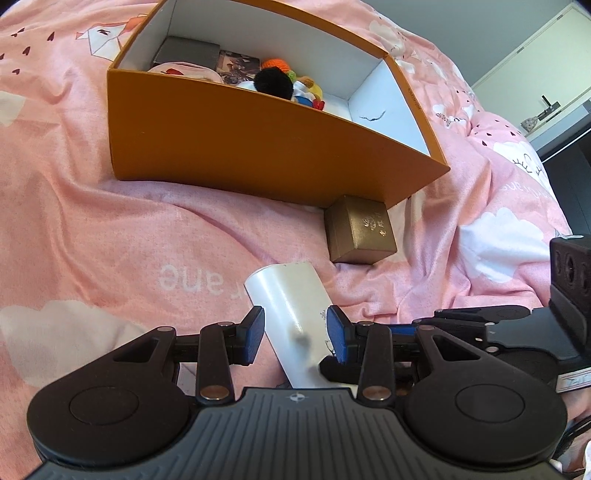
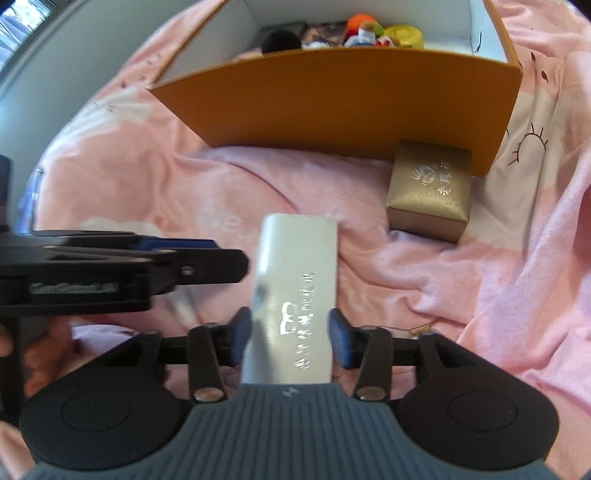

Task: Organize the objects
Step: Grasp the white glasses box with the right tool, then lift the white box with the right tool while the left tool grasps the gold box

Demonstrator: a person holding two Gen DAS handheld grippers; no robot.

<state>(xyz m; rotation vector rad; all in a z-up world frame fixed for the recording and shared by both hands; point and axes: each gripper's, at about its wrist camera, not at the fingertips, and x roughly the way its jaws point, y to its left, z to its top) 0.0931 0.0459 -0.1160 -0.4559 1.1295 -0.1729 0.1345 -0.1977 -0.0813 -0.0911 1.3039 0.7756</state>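
Bed with pink cloud-print duvet [image 1: 110,229] fills both views, fabric rumpled

Large orange cardboard box with white interior [image 1: 258,147], open top, sits on the duvet. Inside, toward one end: knitted toys [image 2: 369,29], a black pompom [image 1: 271,83], a flat grey box [image 1: 188,51]; the other end of the box floor shows bare white

Small gold textured gift box with embossed lid [image 2: 430,192] rests on the duvet, touching the orange box's near wall by its corner

Glossy white rectangular box with silver lettering [image 2: 295,295] is held above the duvet, between both tools, short of the orange box

Right gripper [image 2: 291,341]: blue-padded jaws clenched on the white box's long sides, box pointing forward along the fingers

Left gripper [image 1: 295,336]: jaws straddle the same white box, tilted in this view; one pad close against it, the other with a slight gap, so cannot tell whether it grips. From the right wrist view it reaches in from the left side, blurred
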